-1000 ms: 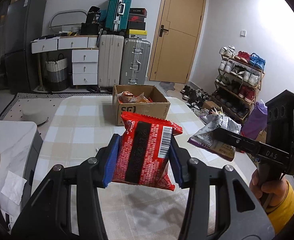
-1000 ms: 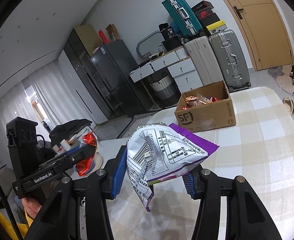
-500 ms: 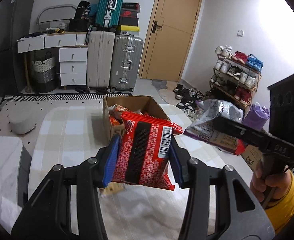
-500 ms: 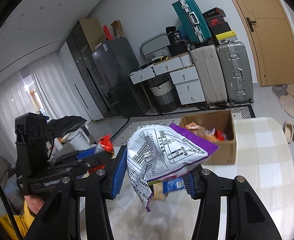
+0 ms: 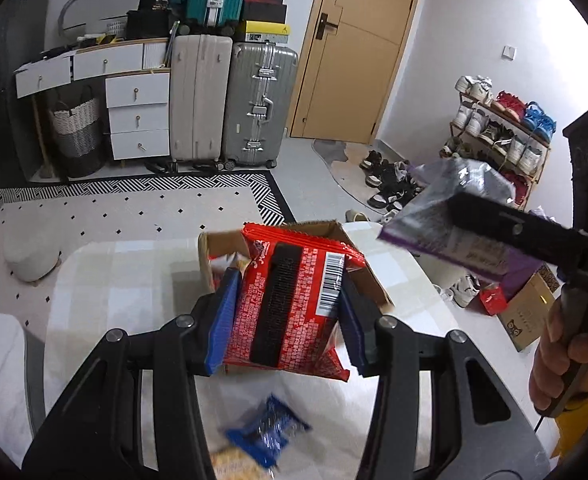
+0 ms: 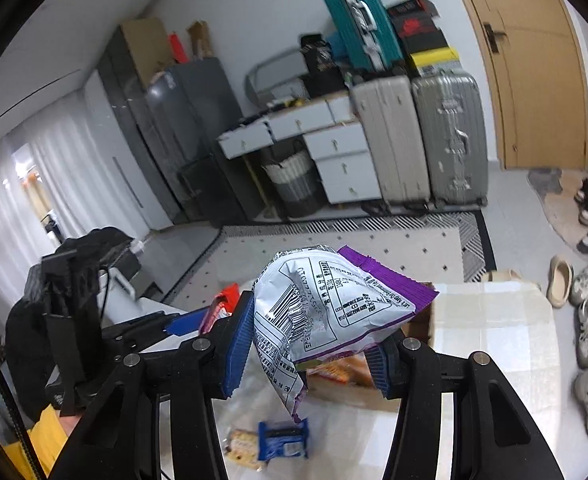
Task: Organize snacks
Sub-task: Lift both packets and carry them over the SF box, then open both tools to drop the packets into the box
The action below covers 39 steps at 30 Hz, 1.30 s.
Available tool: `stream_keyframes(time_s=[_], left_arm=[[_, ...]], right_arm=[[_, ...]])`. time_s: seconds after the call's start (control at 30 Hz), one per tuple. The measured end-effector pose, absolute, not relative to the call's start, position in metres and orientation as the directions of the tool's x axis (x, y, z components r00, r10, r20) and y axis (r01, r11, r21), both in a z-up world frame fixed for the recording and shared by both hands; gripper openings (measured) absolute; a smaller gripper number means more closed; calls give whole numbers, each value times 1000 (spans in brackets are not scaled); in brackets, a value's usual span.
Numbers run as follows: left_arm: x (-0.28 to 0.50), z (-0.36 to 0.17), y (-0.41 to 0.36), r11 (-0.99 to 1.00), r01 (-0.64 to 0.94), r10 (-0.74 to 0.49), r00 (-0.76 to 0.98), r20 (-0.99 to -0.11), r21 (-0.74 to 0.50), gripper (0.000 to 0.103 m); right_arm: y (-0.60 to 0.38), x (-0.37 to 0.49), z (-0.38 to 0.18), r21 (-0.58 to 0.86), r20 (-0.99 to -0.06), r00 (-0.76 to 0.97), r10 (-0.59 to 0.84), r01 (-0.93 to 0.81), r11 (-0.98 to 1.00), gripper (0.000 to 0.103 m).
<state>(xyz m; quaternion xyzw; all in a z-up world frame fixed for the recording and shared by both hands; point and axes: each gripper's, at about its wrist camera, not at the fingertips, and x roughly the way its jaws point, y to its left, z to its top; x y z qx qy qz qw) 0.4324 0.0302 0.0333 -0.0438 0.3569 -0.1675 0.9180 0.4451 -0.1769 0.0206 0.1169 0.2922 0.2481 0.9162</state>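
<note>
Even indoor light filled the room, and the white walls read bright without harsh shadow. In the right wrist view daylight glowed through pale curtains at the left and blew out a patch there. Both views bent strongly toward their edges, with black corners around the round fisheye field. Motion blur smeared the blue packet low on the tabletop in the left wrist view, and softened the silver-and-purple bag at the right.
</note>
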Motion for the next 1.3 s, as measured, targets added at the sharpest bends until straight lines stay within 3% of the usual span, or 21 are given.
stream_keyframes(time_s=[0.23,0.6,0.97,1.3], left_arm=[[534,8,2,937,277,-345,652,-675,-211,44],[666,-59,-35,952,240,-299,577,-760,-191,44],[693,-101,-65,958,210,-281,541,-793,-197,45],[663,-107,-56,956,208,-290,558,-778,-208,53]], right_arm=[[-173,517,-16,272,-609,678,412,-310,911,50],[-161,559,-73,250,-701,589,402,-324,912,50],[-157,572,-96,261,-741,528,414,-342,903,50],[-169,574,-105,330,-736,505,451,-315,890,51]])
